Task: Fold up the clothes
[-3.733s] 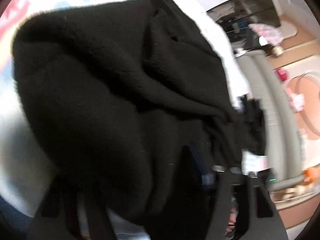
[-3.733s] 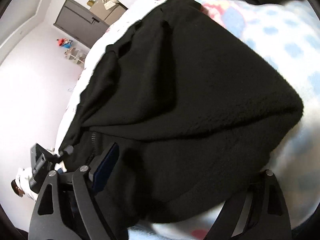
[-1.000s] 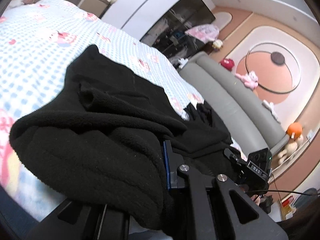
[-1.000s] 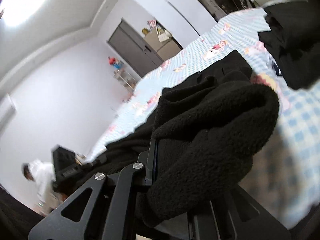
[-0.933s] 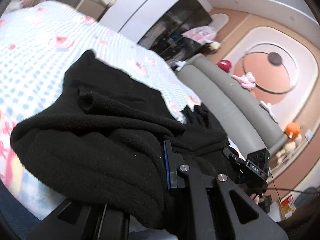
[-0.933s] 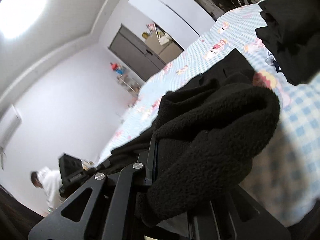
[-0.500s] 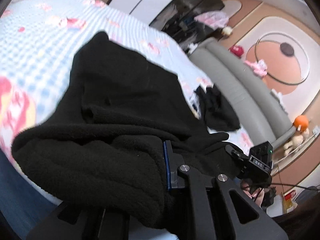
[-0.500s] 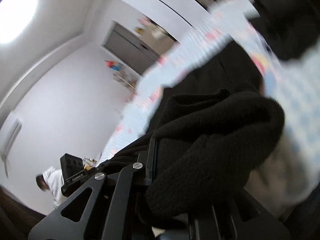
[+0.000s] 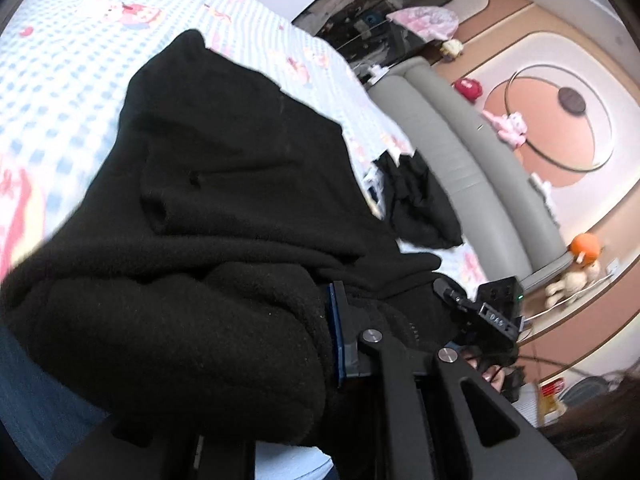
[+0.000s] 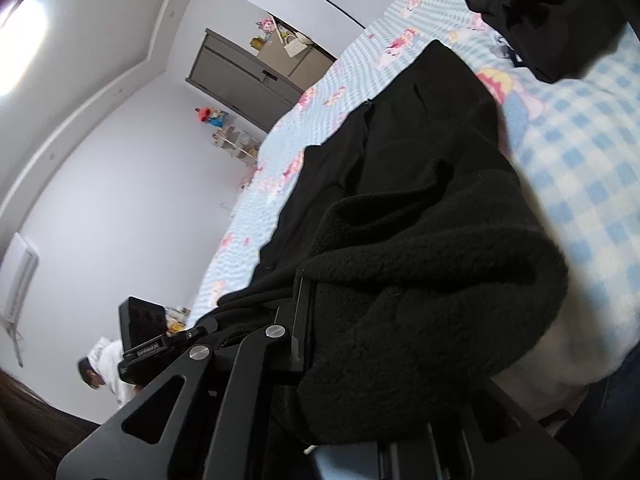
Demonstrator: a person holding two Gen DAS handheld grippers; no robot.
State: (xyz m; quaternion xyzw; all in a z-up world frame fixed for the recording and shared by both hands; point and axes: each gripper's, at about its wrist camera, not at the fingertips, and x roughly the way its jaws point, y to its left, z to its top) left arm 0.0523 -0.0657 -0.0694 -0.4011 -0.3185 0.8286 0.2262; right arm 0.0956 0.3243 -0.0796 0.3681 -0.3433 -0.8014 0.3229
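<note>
Bright, even indoor light. Glare from a ceiling light [image 10: 24, 36] at ten o'clock in the right wrist view. Black fleece garment [image 9: 224, 216] nearly textureless, underexposed. Checked bedsheet [image 9: 52, 92] smeared by motion blur at nine o'clock. Strong fisheye bending, dark vignette at every corner.

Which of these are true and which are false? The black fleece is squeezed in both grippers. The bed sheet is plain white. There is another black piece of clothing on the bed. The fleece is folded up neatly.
1. The black fleece is pinched in the left gripper and the right gripper: true.
2. The bed sheet is plain white: false, it is blue-checked with pink cartoon pictures.
3. Another black garment lies on the bed: true.
4. The fleece is folded neatly: false, it lies bunched up.
</note>
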